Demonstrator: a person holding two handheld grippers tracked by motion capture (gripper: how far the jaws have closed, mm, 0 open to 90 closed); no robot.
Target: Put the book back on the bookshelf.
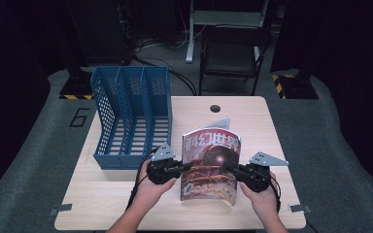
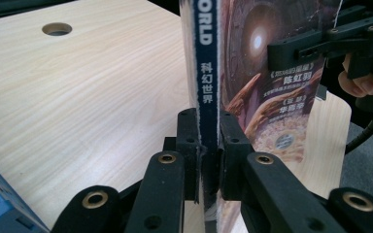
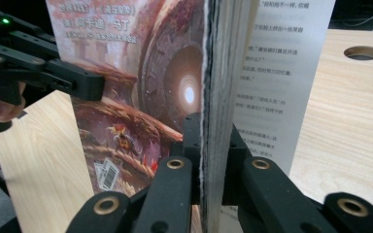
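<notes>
The left tool (image 1: 184, 166) clamps the magazine (image 1: 210, 162) at its spine, the right tool (image 1: 230, 167) its open page edge — upright near the worktop's (image 1: 102, 194) front edge. Likely light and floppy — one loose page fans behind; spine gives the firmest hold.
</notes>
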